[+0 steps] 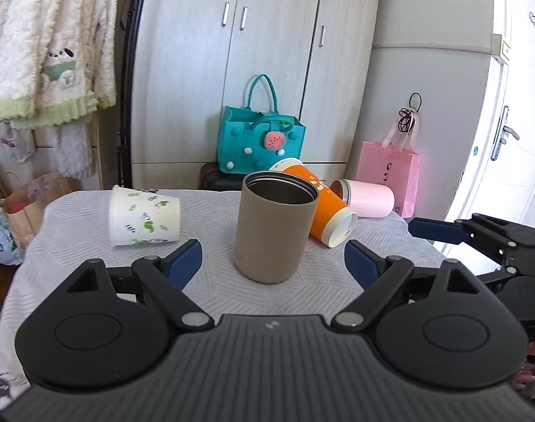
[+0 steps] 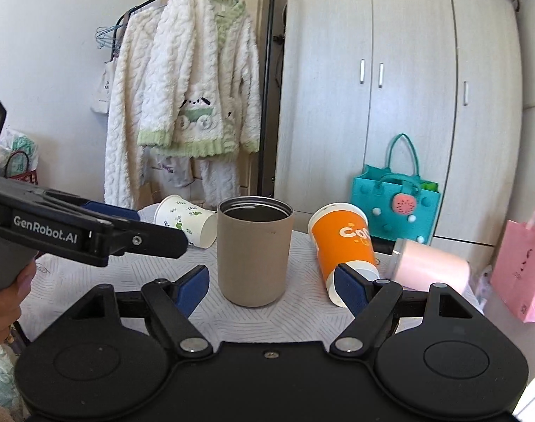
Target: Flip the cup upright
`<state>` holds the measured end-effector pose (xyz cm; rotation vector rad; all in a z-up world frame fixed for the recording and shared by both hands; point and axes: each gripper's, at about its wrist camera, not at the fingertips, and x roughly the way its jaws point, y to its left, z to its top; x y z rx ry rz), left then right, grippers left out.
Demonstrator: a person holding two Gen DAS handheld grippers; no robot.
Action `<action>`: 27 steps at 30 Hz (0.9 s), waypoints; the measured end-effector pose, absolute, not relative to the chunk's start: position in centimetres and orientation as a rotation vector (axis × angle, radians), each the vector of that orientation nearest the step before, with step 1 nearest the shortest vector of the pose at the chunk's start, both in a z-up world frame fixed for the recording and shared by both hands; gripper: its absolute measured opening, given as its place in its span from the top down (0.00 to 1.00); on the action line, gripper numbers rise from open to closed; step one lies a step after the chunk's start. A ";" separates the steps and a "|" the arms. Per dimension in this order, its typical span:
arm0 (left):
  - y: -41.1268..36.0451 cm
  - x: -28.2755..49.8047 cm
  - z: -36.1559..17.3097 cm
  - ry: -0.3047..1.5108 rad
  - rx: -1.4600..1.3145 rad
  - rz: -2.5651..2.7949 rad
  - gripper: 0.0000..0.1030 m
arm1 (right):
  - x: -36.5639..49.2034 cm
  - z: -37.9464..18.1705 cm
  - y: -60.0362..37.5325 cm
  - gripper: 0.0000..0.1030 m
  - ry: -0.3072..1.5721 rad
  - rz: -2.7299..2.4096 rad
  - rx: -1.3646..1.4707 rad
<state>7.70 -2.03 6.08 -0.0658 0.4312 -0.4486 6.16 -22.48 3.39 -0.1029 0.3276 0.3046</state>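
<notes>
A matte tan cylinder cup (image 1: 276, 227) with a steel lining stands upright mid-table (image 1: 91, 263), on ribbed white cloth. Left gripper (image 1: 272, 258) and right gripper (image 2: 271, 286) both gape wide, blue pads empty. Paper cups (image 1: 144, 216) lie toppled.

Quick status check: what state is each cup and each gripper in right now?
tan cup: upright, mouth up
white printed cup: on its side
orange cup: tipped over
pink cup: on its side
left gripper: open, empty
right gripper: open, empty
</notes>
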 end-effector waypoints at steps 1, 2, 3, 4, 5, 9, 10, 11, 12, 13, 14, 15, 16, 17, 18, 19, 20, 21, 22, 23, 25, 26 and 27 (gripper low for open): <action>-1.8 7.3 6.3 0.425 -0.063 -0.442 0.13 | 5.9 3.6 -22.4 0.20 0.328 0.293 -0.105; -1.6 6.7 6.5 0.422 -0.060 -0.433 0.12 | 5.6 3.7 -22.2 0.20 0.329 0.281 -0.106; -1.4 6.3 6.7 0.420 -0.057 -0.422 0.12 | 5.3 3.8 -22.1 0.20 0.330 0.276 -0.106; -1.3 5.9 6.8 0.420 -0.055 -0.411 0.12 | 4.9 3.9 -22.2 0.20 0.329 0.274 -0.103; -1.1 5.5 6.9 0.423 -0.055 -0.400 0.12 | 4.4 3.9 -22.2 0.20 0.326 0.272 -0.096; -0.6 4.1 7.1 0.432 -0.050 -0.364 0.11 | 2.6 4.0 -21.9 0.15 0.289 0.228 -0.095; -0.5 3.8 7.2 0.432 -0.047 -0.356 0.10 | 2.3 4.0 -21.8 0.15 0.285 0.222 -0.104; -0.4 3.4 7.2 0.430 -0.043 -0.350 0.09 | 1.9 4.0 -21.7 0.15 0.282 0.214 -0.108; -0.3 3.1 7.3 0.427 -0.039 -0.346 0.09 | 1.5 4.1 -21.7 0.14 0.278 0.206 -0.110; -0.2 2.8 7.3 0.428 -0.037 -0.344 0.08 | 1.1 4.1 -21.6 0.14 0.273 0.195 -0.111; -0.1 2.6 7.2 0.431 -0.037 -0.341 0.08 | 0.6 4.2 -21.5 0.12 0.268 0.183 -0.113; 0.0 2.3 7.2 0.434 -0.041 -0.337 0.08 | 0.2 4.2 -21.4 0.11 0.263 0.171 -0.114; 0.1 2.1 7.1 0.436 -0.047 -0.334 0.07 | -0.2 4.1 -21.2 0.10 0.259 0.161 -0.114; 0.2 1.9 7.0 0.435 -0.052 -0.330 0.04 | -0.6 4.1 -21.0 0.10 0.259 0.150 -0.115; 0.3 1.5 6.9 0.432 -0.055 -0.322 0.03 | -0.9 3.9 -20.8 0.07 0.260 0.136 -0.114; 0.3 1.2 6.8 0.424 -0.053 -0.310 0.00 | -1.2 3.7 -20.6 0.05 0.261 0.124 -0.112; 0.3 0.9 6.6 0.414 -0.048 -0.303 0.00 | -1.5 3.6 -20.5 0.03 0.259 0.113 -0.111; 0.3 0.7 6.5 0.414 -0.041 -0.299 0.00 | -1.7 3.4 -20.3 0.03 0.257 0.100 -0.111; 0.3 0.6 6.3 0.427 -0.039 -0.293 0.00 | -1.8 3.2 -20.1 0.03 0.255 0.084 -0.109; 0.4 0.5 6.1 0.440 -0.040 -0.285 0.00 | -2.0 3.0 -19.8 0.02 0.255 0.067 -0.108; 0.5 0.3 5.7 0.458 -0.046 -0.269 0.00 | -2.2 2.8 -19.6 0.01 0.258 0.042 -0.105; 0.6 0.3 5.5 0.467 -0.049 -0.258 0.00 | -2.4 2.6 -19.5 0.00 0.260 0.029 -0.103; 0.8 0.2 5.2 0.475 -0.053 -0.247 0.00 | -2.4 2.5 -19.4 0.00 0.260 0.018 -0.099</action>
